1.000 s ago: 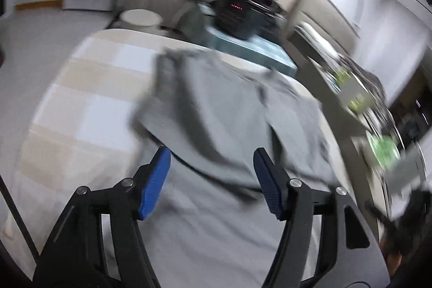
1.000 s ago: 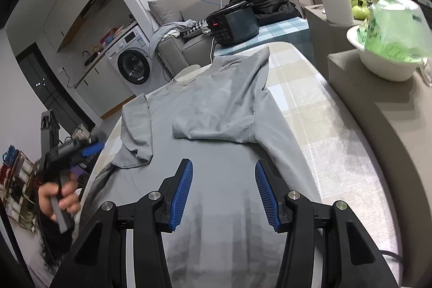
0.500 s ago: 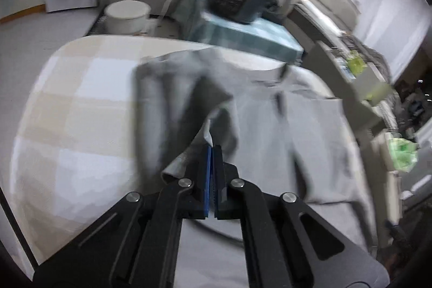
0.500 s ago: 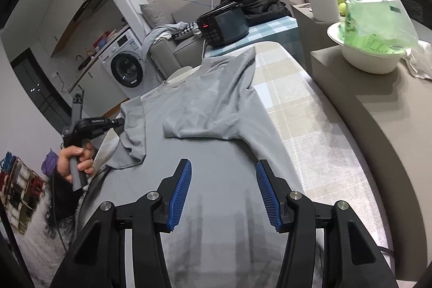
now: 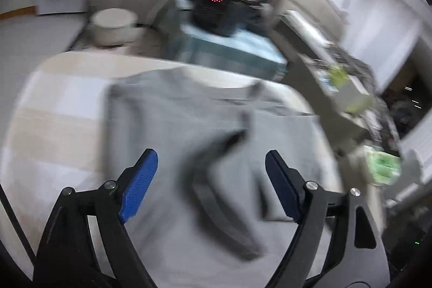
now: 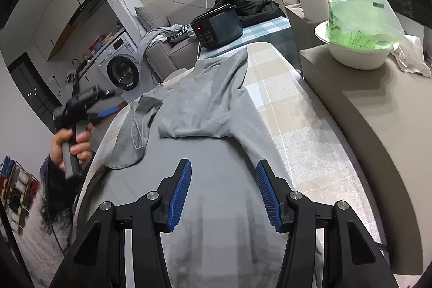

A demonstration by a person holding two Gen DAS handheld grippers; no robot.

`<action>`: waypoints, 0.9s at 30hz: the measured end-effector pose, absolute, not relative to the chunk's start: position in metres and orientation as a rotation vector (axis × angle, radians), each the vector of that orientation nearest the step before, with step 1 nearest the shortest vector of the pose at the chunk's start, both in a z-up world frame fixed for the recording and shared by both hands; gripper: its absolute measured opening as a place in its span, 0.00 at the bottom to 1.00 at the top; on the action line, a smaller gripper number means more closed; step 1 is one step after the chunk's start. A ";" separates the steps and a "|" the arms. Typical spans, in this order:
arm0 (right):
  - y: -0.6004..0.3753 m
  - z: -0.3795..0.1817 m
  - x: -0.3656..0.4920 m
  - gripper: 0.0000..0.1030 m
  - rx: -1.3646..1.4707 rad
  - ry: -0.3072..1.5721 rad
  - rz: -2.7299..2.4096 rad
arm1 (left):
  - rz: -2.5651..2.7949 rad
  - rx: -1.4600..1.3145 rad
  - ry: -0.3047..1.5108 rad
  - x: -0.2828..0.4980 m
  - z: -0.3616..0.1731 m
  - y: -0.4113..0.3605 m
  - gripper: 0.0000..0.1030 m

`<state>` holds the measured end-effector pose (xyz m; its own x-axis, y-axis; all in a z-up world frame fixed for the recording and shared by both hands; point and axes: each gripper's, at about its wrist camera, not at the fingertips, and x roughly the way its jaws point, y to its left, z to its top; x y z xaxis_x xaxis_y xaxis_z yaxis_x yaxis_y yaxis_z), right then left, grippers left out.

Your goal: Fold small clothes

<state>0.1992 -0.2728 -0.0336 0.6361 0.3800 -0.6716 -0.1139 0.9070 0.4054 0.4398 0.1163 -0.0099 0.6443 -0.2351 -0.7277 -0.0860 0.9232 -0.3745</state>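
My right gripper [image 6: 223,190] hangs with its ribbed blue fingers [image 6: 181,190] partly apart and nothing between them, the smooth grey shirt [image 6: 205,109] spread just under and ahead of them on the table [image 6: 291,126], whose cover is a pale plaid weave. The near hem is cut off by my own black frame. Ahead of the fingers one sleeve is folded flat across the chest; to their left the other sleeve lies crumpled by the table edge. My left gripper [image 5: 210,185] is opening, fingers wide with only cloth below them, not pinched; that view is smeared by motion, so folds there are hard to read. Far left I see my left hand [image 6: 71,145], blurred. Farther off sit a white bowl [image 6: 356,56] with a green plastic bag, print unreadable, and a black appliance [image 6: 218,27] with red digits I cannot make out.
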 end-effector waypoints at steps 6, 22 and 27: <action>-0.263 -0.035 0.201 0.50 0.335 0.848 0.306 | -0.189 -0.380 1.074 0.462 -0.051 0.076 0.40; -0.266 -0.043 0.201 0.52 0.341 0.866 0.294 | 0.108 -0.300 0.977 0.458 -0.042 0.109 0.55; -0.261 -0.042 0.199 0.52 0.324 0.873 0.300 | 0.178 -0.221 1.007 0.472 -0.065 0.117 0.37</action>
